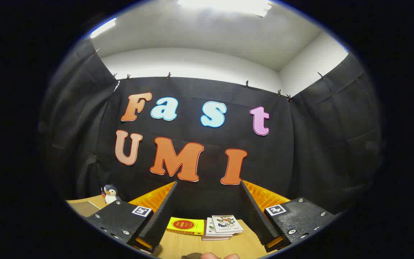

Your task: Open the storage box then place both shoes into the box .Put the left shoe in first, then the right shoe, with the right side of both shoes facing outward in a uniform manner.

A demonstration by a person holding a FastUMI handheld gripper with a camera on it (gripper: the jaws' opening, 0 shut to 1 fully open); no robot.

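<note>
The gripper (208, 208) is held level above a light wooden tabletop (192, 244), looking toward the black cloth booth wall (199, 86), and its 2 fingers (162, 212) stand wide apart with nothing between them. Through the gap between the fingers, lying flat on the tabletop just ahead, sit a flat yellow rectangular booklet with a red round emblem (185, 226) and, just beside it on the right, a small stack of thin white booklets with a colourful picture on the top cover (223, 226); the top booklet is turned slightly askew on those beneath it. The yellow booklet and the stack are near each other but whether they touch cannot be told. Off to the left, beyond the left finger and close to the cloth wall, a small plush penguin toy with a dark head and white belly (110, 194) stands upright on the tabletop. At the near end of the tabletop, below the fingers, the tips of a person's fingers (217, 256) show, with a small dark object (192, 256) just beside them that is too cut off to identify. The storage box and the 2 shoes cannot be located from this angle.
</note>
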